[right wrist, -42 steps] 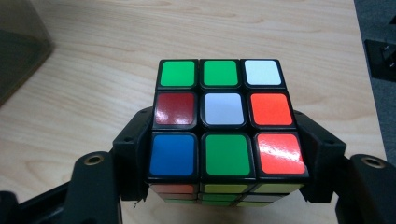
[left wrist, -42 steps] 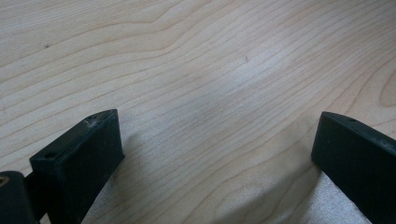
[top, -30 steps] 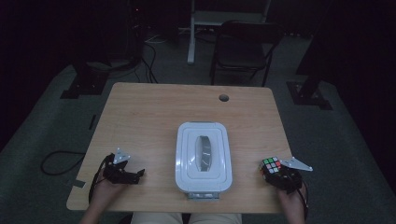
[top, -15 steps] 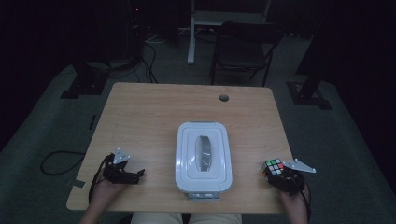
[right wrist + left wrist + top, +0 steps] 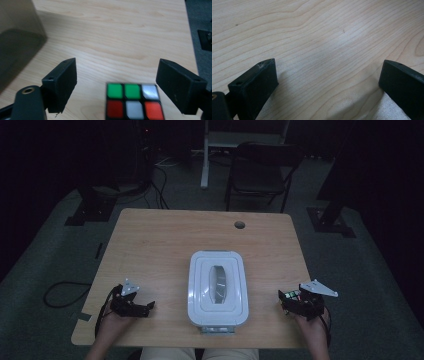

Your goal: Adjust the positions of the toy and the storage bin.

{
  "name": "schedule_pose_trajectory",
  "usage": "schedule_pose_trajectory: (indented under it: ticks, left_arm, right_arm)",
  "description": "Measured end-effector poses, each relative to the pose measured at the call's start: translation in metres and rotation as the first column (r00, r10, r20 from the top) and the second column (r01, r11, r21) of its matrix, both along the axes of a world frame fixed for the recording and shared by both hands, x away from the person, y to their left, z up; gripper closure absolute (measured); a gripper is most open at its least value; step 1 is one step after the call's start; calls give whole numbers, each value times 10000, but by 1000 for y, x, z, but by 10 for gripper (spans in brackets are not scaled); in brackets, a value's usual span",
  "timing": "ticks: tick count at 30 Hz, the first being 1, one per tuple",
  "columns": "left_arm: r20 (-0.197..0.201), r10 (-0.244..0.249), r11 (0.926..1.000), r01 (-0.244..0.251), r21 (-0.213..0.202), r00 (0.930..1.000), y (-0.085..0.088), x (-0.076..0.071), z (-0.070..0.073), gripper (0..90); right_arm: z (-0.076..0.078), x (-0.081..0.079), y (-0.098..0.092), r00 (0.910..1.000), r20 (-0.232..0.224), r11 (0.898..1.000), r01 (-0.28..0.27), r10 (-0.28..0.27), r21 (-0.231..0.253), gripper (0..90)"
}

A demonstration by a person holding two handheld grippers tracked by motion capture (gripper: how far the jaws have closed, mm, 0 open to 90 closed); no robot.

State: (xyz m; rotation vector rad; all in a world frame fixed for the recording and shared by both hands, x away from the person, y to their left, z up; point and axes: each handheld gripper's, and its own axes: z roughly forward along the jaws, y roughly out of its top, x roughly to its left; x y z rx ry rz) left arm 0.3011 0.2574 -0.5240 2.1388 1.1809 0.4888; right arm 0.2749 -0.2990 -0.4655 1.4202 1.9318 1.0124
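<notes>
A colour-tiled puzzle cube [image 5: 133,101] lies on the wooden table [image 5: 165,245] near its right front edge, where it also shows as the cube [image 5: 289,294]. My right gripper [image 5: 117,66] hangs over it. Its jaws have just been opening and stand wide on either side of the cube, with the pads clear of it. At the left front of the table my left gripper [image 5: 149,306] rests low in a hand. In its own view the left gripper [image 5: 329,67] is open over bare wood with nothing between its fingers.
A white lidded plastic box [image 5: 217,287] with a handle stands at the table's front centre, and its wall [image 5: 17,37] rises left of my right gripper. A cable hole [image 5: 239,225] sits at the back. A dark chair [image 5: 260,167] stands beyond the table.
The right gripper has risen a little and its jaws have spread apart from the cube, which stays on the table. The left gripper has not moved.
</notes>
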Motion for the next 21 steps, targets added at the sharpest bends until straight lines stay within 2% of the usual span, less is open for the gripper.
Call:
schedule_pose_trajectory:
  ticks: [2,7,10,17,21]
  left_arm:
    - [-1,0,10000,0,0,10000,0,0,0,27]
    - [-2,3,10000,-3,-4,10000,0,0,0,27]
    - [2,-2,10000,2,-5,10000,0,0,0,27]
    - [1,-2,10000,2,-5,10000,0,0,0,27]
    - [0,-4,10000,4,2,10000,0,0,0,27]
  right_arm:
    - [2,4,7,9998,34,9998,-182,182,26,130]
    - [3,11,25,9972,95,9972,-745,744,51,128]
    - [2,16,34,9945,18,9942,-1049,1049,258,123]
    - [-10,21,57,9884,-109,9884,-1513,1514,104,117]
    - [-17,21,66,9882,131,9883,-1524,1525,-59,117]
